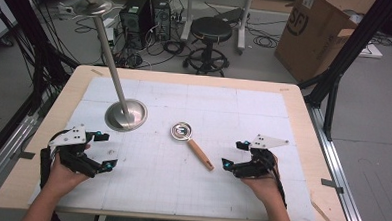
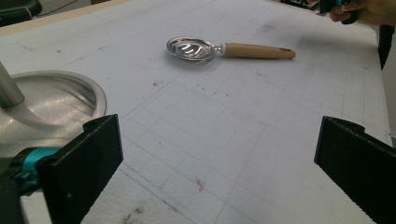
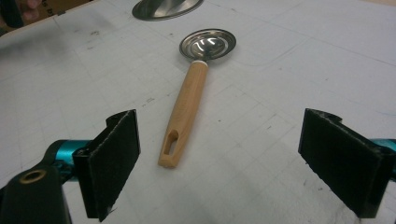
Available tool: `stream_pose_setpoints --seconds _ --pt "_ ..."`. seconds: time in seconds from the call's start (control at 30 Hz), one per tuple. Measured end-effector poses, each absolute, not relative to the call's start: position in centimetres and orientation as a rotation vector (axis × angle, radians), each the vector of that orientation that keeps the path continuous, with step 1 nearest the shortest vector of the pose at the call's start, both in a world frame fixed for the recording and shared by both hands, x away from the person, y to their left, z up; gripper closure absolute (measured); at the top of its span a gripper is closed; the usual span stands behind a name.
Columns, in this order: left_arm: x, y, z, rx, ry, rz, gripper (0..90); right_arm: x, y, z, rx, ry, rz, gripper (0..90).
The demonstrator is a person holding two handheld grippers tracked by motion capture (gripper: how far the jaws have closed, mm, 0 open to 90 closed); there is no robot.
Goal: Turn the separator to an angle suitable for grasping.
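A metal scoop with a wooden handle (image 1: 192,144) lies flat on the white gridded board (image 1: 190,190), bowl toward the far side. In the right gripper view the scoop (image 3: 187,105) lies just ahead, its handle end pointing between the jaws. My right gripper (image 1: 235,154) rests at the right of the board, open and empty (image 3: 219,158). My left gripper (image 1: 106,150) rests at the left, open and empty (image 2: 219,163). Farther off in the left gripper view, the scoop (image 2: 224,49) lies across the board.
A metal stand with a round base (image 1: 126,114) and a tall tilted pole (image 1: 108,44) sits at the board's far left; its base (image 2: 51,105) is close to my left gripper. A stool, computer cases and a cardboard box stand on the floor beyond the wooden table (image 1: 304,115).
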State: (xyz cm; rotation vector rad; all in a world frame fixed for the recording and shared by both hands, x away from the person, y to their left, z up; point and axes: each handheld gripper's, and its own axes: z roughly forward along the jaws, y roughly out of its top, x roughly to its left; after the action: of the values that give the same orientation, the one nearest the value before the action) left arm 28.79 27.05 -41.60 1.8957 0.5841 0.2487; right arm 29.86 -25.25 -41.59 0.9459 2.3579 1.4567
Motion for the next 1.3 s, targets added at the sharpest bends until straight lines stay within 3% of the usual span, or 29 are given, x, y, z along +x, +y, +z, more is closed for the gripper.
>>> stream_pose_setpoints --seconds 0.47,0.67,1.17,1.3 --pt "28.1 27.4 -41.6 1.888 0.588 0.259 1.7 30.6 -23.5 -41.4 0.938 2.364 1.422 14.3" --pt "27.8 27.5 -41.5 1.892 0.586 0.264 1.7 31.5 -20.9 -41.3 0.911 2.421 1.375 15.7" --pt "27.8 27.4 -41.7 1.899 0.582 0.261 1.7 32.9 -17.2 -42.6 0.917 2.545 1.208 33.3" --pt "27.7 27.2 -41.8 1.902 0.582 0.256 1.7 32.9 -16.5 -43.3 0.934 2.569 1.146 43.1"
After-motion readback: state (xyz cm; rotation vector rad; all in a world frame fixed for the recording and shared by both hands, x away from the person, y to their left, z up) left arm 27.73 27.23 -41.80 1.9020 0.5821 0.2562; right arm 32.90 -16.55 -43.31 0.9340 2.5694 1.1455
